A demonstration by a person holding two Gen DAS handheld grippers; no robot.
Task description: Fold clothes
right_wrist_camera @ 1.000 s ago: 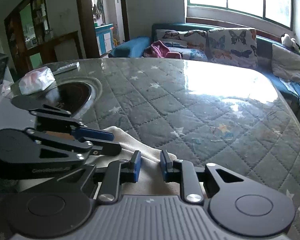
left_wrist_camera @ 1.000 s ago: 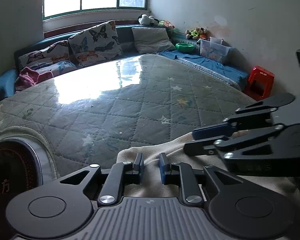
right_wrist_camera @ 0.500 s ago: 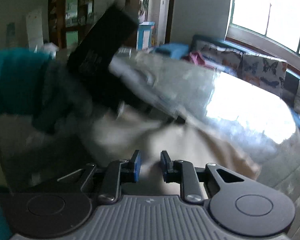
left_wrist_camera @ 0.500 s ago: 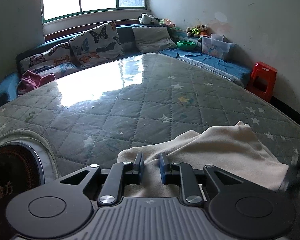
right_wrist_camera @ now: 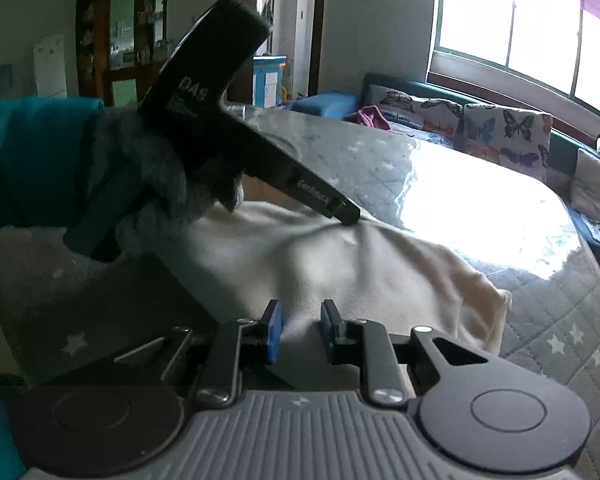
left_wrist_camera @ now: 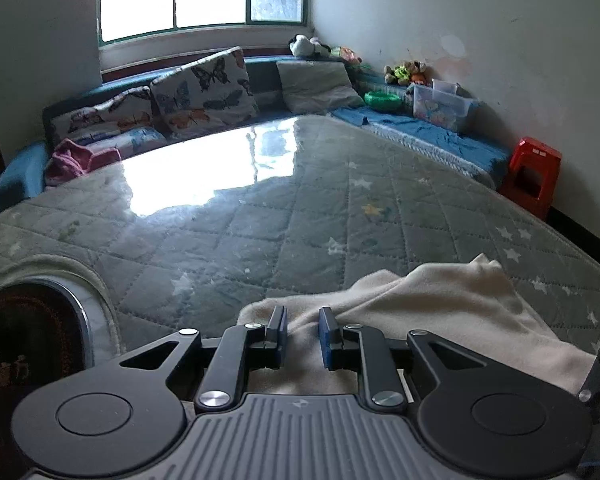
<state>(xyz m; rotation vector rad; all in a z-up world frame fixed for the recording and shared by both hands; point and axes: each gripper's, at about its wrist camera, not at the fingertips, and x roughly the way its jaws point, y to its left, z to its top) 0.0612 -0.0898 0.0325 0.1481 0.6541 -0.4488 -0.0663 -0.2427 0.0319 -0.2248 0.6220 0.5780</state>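
A cream garment (left_wrist_camera: 440, 308) lies bunched on the quilted green table cover (left_wrist_camera: 300, 216) at its near edge. My left gripper (left_wrist_camera: 302, 330) is open, its blue pads a small gap apart, resting over the garment's left part. In the right wrist view the same garment (right_wrist_camera: 340, 264) spreads ahead of my right gripper (right_wrist_camera: 302, 334), which is open just above the cloth. The left gripper also shows in the right wrist view (right_wrist_camera: 346, 216), held by a gloved hand, tip touching the cloth.
A dark round inset (left_wrist_camera: 24, 344) sits at the table's left. A sofa with butterfly cushions (left_wrist_camera: 204, 92) lines the far side. A red stool (left_wrist_camera: 532, 176) stands by the right wall. A clear storage box (left_wrist_camera: 444, 106) sits on the bench.
The right gripper pulled away from beside the left one and swung back to the garment's other side. The garment now lies spread wider. The left gripper stayed nearly still.
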